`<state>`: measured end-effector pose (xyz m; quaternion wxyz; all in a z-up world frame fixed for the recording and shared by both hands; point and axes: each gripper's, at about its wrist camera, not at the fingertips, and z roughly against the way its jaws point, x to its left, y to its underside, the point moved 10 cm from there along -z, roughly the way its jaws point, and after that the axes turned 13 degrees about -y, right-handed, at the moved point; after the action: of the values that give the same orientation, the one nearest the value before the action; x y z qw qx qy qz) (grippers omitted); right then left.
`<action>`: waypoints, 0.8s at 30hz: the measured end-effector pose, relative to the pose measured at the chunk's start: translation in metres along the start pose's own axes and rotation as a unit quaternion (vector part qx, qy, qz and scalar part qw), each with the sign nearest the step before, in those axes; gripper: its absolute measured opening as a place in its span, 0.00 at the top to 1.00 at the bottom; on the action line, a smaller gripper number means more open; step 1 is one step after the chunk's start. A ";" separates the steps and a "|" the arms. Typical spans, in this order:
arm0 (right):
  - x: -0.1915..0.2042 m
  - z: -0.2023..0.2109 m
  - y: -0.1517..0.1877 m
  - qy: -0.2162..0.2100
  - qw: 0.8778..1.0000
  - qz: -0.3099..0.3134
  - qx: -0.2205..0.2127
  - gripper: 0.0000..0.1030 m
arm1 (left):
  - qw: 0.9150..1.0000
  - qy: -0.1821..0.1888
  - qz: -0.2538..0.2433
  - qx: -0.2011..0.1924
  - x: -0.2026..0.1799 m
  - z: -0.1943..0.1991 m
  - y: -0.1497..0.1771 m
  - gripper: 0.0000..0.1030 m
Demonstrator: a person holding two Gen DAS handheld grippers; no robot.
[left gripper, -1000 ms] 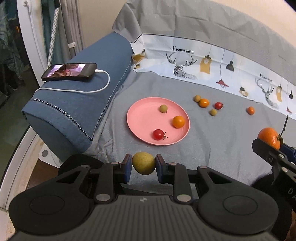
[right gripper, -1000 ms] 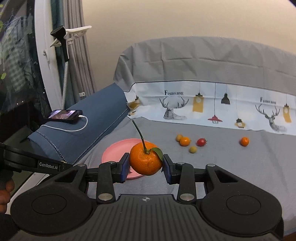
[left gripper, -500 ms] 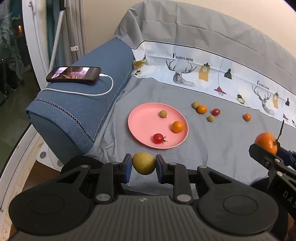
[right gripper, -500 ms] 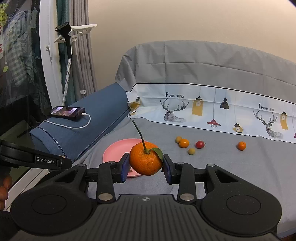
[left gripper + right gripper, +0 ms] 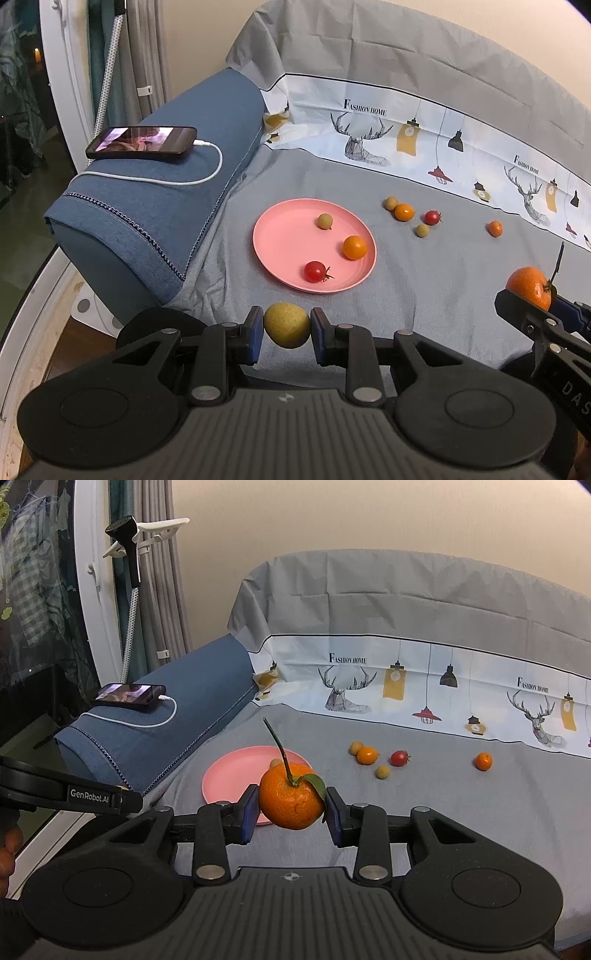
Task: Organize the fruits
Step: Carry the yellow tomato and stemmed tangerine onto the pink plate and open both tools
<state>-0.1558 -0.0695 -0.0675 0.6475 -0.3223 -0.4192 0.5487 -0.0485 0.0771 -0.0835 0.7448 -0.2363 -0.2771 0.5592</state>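
Both claws match the earlier frame: your left gripper (image 5: 287, 330) still pinches the yellow-green fruit (image 5: 287, 325) before the pink plate (image 5: 280, 236). Your right gripper (image 5: 291, 806) still clamps the stemmed mandarin (image 5: 291, 801); 3 fruits lie on that plate.

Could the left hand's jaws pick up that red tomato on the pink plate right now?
Probably not yet. The left gripper is already shut on a yellow-green fruit, so it is full. The way to the red tomato on the pink plate looks clear otherwise.
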 end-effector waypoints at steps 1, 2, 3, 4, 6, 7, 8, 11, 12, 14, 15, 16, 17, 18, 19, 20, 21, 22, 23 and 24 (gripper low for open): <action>0.000 -0.001 0.000 0.000 1.000 -0.001 0.002 0.62 | 1.000 0.000 -0.001 0.001 0.000 -0.001 0.000 0.71; -0.002 -0.002 0.001 0.000 1.000 -0.001 0.003 0.62 | 1.000 0.000 -0.001 0.001 0.000 -0.002 0.000 0.71; -0.002 -0.004 0.001 0.001 1.000 -0.001 0.004 0.62 | 1.000 0.000 -0.002 0.001 0.000 -0.003 -0.001 0.71; -0.002 -0.005 0.002 0.001 1.000 -0.002 0.006 0.62 | 1.000 -0.001 -0.002 0.001 0.000 -0.004 -0.001 0.71; -0.002 -0.008 0.002 0.002 1.000 -0.002 0.009 0.62 | 1.000 -0.002 -0.002 0.002 0.000 -0.006 -0.002 0.71; -0.003 -0.009 0.002 0.002 1.000 -0.003 0.011 0.62 | 1.000 -0.001 -0.003 0.003 0.000 -0.007 -0.002 0.71; -0.002 -0.011 0.003 0.002 1.000 -0.003 0.012 0.62 | 1.000 -0.001 -0.003 0.004 0.000 -0.008 -0.002 0.71; -0.004 -0.015 0.004 0.002 1.000 -0.004 0.018 0.62 | 1.000 -0.002 -0.002 0.009 -0.001 -0.012 -0.001 0.71; -0.004 -0.017 0.005 0.003 1.000 -0.005 0.020 0.62 | 1.000 -0.002 -0.002 0.011 -0.001 -0.014 -0.002 0.71; -0.005 -0.020 0.006 0.003 1.000 -0.005 0.025 0.62 | 1.000 -0.002 -0.002 0.015 -0.001 -0.017 -0.001 0.71; -0.005 -0.021 0.006 0.003 1.000 -0.006 0.027 0.62 | 1.000 -0.002 -0.002 0.017 -0.001 -0.019 -0.002 0.71; -0.004 -0.023 0.007 0.004 1.000 -0.006 0.029 0.62 | 1.000 -0.002 -0.003 0.018 -0.002 -0.021 -0.002 0.71; -0.005 -0.025 0.007 0.004 0.999 -0.006 0.031 0.62 | 1.000 -0.002 -0.003 0.020 -0.001 -0.023 -0.002 0.71; -0.006 -0.027 0.008 0.004 0.999 -0.007 0.033 0.62 | 1.000 -0.003 -0.003 0.022 -0.001 -0.025 -0.002 0.71; -0.007 -0.029 0.008 0.004 0.999 -0.007 0.036 0.62 | 1.000 -0.003 -0.003 0.024 -0.001 -0.027 -0.002 0.71; -0.008 -0.031 0.009 0.004 0.999 -0.008 0.039 0.62 | 1.000 -0.003 -0.003 0.027 -0.001 -0.029 -0.002 0.71; -0.009 -0.033 0.009 0.005 0.999 -0.009 0.041 0.62 | 1.000 -0.003 -0.003 0.029 -0.001 -0.032 -0.002 0.71; -0.010 -0.035 0.010 0.005 0.999 -0.009 0.043 0.62 | 0.999 -0.004 -0.003 0.032 -0.001 -0.034 -0.002 0.71; -0.011 -0.037 0.011 0.006 0.999 -0.010 0.046 0.62 | 0.999 -0.004 -0.004 0.034 -0.002 -0.036 -0.002 0.71; -0.012 -0.040 0.011 0.006 0.999 -0.011 0.049 0.62 | 0.999 -0.004 -0.004 0.037 -0.002 -0.038 -0.002 0.71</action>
<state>-0.1258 -0.0772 -0.0972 0.6707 -0.2890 -0.3915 0.5598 -0.0215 0.0731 -0.1101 0.7540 -0.2055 -0.2605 0.5669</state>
